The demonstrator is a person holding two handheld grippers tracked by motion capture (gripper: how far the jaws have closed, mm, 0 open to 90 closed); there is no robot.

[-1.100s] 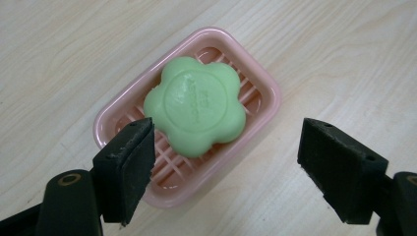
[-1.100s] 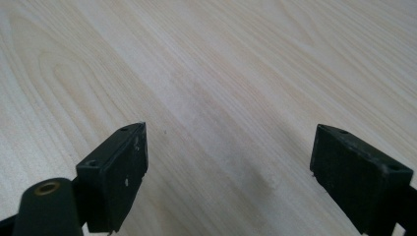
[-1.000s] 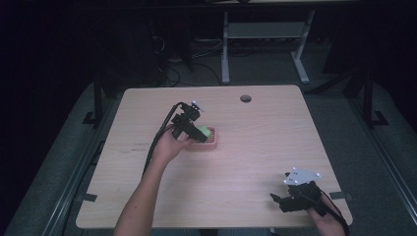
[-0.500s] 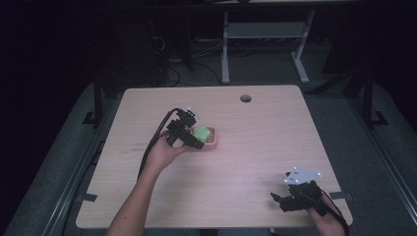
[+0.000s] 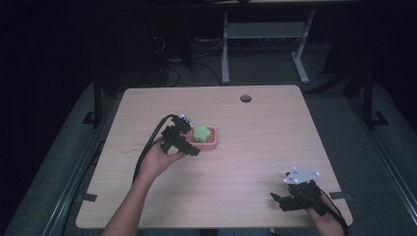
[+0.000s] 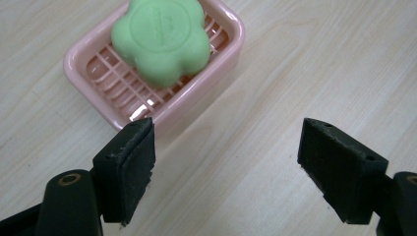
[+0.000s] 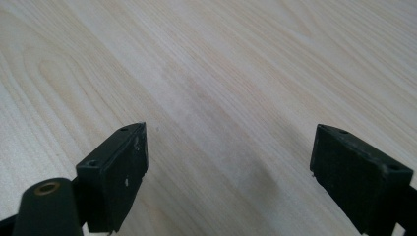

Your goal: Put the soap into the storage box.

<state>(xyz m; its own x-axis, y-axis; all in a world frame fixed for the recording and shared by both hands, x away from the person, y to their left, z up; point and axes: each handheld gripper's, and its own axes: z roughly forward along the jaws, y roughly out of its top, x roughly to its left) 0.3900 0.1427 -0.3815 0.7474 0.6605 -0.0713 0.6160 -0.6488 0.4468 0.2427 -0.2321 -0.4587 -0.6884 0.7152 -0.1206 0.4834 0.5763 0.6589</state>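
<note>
The green flower-shaped soap point(image 6: 160, 40) lies in the pink soap dish point(image 6: 223, 51) on the worktop point(image 5: 255, 142), just ahead of the left gripper point(image 6: 226, 167), whose jaws gape wide and empty just short of the dish's near corner. The right gripper point(image 5: 282, 201), also wide open and holding nothing, sits well away from the dish at the worktop's near edge, so the left looks the nearer for any reach.
</note>
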